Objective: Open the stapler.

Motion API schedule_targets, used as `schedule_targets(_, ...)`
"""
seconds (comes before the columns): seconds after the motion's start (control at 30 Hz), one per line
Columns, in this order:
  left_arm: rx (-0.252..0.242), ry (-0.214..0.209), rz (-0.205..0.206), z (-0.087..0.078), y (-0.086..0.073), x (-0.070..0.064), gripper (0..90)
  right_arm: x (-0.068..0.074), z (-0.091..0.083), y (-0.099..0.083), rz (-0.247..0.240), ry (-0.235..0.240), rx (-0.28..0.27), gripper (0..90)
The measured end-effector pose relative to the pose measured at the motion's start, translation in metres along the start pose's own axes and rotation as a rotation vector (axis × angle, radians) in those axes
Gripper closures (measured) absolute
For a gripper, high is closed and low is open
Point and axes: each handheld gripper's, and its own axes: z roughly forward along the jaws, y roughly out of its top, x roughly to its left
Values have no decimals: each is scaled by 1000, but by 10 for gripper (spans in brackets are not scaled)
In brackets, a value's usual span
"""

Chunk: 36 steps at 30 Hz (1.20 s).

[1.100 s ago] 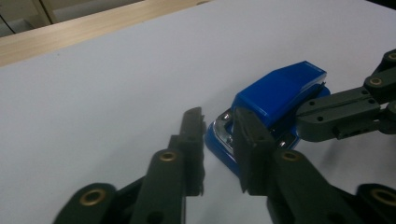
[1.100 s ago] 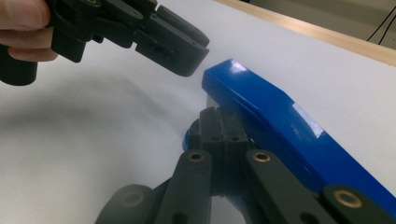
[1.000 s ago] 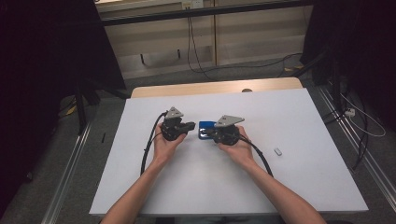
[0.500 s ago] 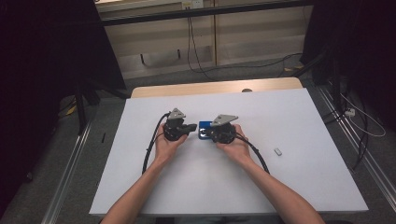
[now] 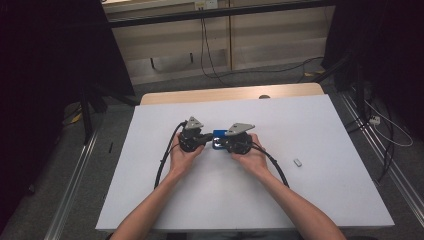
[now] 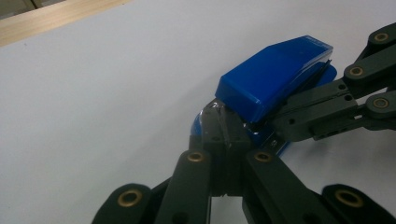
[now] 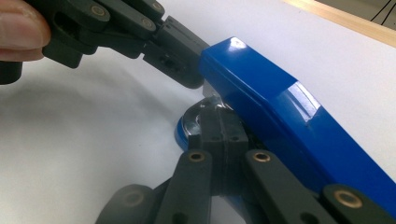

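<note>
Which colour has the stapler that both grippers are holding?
The stapler is glossy blue; the left gripper view shows it best.

Looks like a lab or test room: bare white table (image 5: pixel 325 190) with a wooden strip (image 5: pixel 230 94) along its far edge, loose cables (image 5: pixel 210 55) on grey carpet floor (image 5: pixel 55 170), metal rails (image 5: pixel 75 195) beside both side edges, dark curtains (image 5: pixel 45 55) around.

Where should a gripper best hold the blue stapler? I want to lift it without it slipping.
Grip the blue stapler across its base at one end, coming in low along the table: its glossy top slopes, while the base lies flat. Both grippers already pinch there.
</note>
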Motion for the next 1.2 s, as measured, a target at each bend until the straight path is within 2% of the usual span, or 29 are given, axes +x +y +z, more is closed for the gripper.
schedule_targets(0.1,2,17,10,0,1,-1,900,0,0,0,-1,-1,0,900)
schedule_targets(0.27,7,8,15,0,1,-1,900,1,0,0,-6,-5,-1,900)
schedule_targets(0.3,5,18,22,-1,1,-1,900,1,0,0,-5,-5,-1,900)
schedule_targets(0.5,5,-11,-1,-3,1,-3,900,1,0,0,-5,-4,-3,900)
schedule_targets(0.7,-2,-5,-3,-4,3,-4,900,1,0,0,-8,-8,-2,900)
schedule_targets(0.77,-18,-18,-20,-5,2,-3,900,2,0,0,-10,-11,-2,900)
schedule_targets(0.93,-36,-22,-18,-7,4,-2,900,2,0,0,-9,-11,-2,900)
schedule_targets(1.07,-50,-30,-41,-8,5,-4,900,1,0,0,-6,-6,-2,900)
schedule_targets(1.2,-60,-31,-33,-9,7,-4,900,1,0,0,-9,-7,-1,900)
